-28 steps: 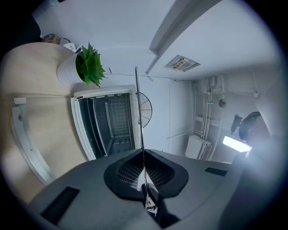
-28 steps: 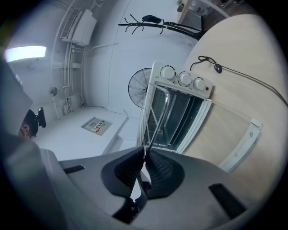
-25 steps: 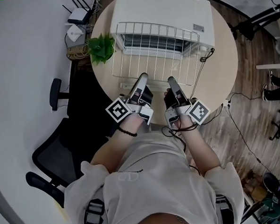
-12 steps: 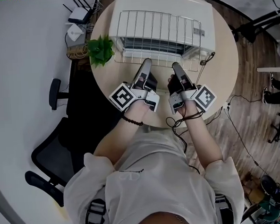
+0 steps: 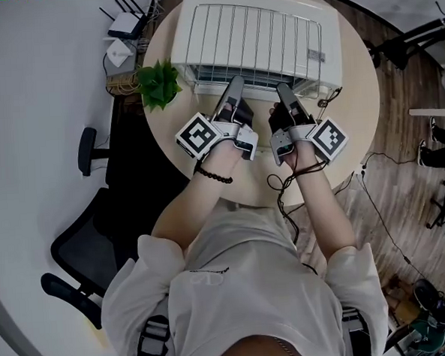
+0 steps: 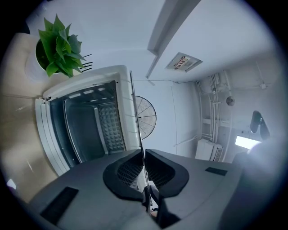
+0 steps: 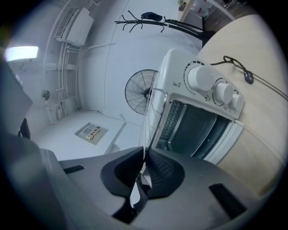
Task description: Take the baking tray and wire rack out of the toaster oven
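Observation:
The wire rack (image 5: 248, 40) hangs over the top of the white toaster oven (image 5: 331, 31), and I hold it by its near edge with both grippers. My left gripper (image 5: 236, 86) is shut on that edge left of its middle, and my right gripper (image 5: 283, 92) is shut on it right of its middle. In the left gripper view the wire rack (image 6: 135, 112) shows edge-on as a thin line running out of the closed left gripper (image 6: 145, 173). The oven's door is down, and a dark baking tray (image 6: 83, 130) sits inside. The right gripper (image 7: 145, 164) pinches the wire rack (image 7: 153, 121) beside the toaster oven (image 7: 202, 121).
The oven stands on a round wooden table (image 5: 353, 105) with a potted plant (image 5: 158, 79) at its left. A black cable (image 5: 326, 92) lies right of the oven. Control knobs (image 7: 202, 78) sit on the oven's front. An office chair (image 5: 84, 250) stands at the left.
Both grippers have carried the wire rack away from me and slightly up, from in front of the oven's mouth to over its top. Both grips stayed closed.

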A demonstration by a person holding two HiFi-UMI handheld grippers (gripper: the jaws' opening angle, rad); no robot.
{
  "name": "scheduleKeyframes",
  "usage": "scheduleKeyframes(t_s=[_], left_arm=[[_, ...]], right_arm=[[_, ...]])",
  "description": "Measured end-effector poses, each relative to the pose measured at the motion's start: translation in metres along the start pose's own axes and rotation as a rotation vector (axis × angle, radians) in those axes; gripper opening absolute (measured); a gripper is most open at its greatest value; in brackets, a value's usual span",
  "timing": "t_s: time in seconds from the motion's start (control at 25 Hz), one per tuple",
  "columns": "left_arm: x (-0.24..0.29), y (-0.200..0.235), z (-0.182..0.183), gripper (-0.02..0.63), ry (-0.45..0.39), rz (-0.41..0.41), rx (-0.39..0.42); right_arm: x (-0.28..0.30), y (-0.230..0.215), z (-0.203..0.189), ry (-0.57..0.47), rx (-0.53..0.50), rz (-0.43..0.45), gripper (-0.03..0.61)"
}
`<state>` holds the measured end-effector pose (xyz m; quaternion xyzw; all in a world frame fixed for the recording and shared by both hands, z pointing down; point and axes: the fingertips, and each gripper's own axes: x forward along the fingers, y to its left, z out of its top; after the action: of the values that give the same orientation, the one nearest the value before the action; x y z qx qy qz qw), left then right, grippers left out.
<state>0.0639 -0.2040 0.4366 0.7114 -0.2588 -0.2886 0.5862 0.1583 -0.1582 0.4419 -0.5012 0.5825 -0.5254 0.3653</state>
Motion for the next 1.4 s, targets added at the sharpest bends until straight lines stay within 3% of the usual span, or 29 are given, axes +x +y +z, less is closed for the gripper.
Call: scheduleKeyframes(t_s=[0.44, 0.84, 0.96, 1.12, 1.4], left_arm=[[0.024, 0.006, 0.01, 0.019, -0.009, 0.022, 0.001], [0.026, 0.002, 0.011, 0.033, -0.011, -0.008, 0.022], [0.026, -0.012, 0.01, 0.123, -0.008, -0.064, 0.026], [0.022, -0.022, 0.006, 0.227, 0.02, -0.103, 0.055], [-0.019, -0.016, 0.006, 0.252, 0.015, -0.085, 0.064]], right_arm=[[0.022, 0.002, 0.016, -0.011, 0.01, 0.0, 0.014], [0.024, 0.004, 0.017, -0.017, 0.006, 0.006, 0.018], [0.023, 0.005, 0.015, -0.006, -0.007, 0.017, 0.023], [0.017, 0.015, 0.004, 0.025, -0.031, 0.057, 0.101], [-0.011, 0.015, -0.01, 0.011, -0.055, 0.08, 0.127]])
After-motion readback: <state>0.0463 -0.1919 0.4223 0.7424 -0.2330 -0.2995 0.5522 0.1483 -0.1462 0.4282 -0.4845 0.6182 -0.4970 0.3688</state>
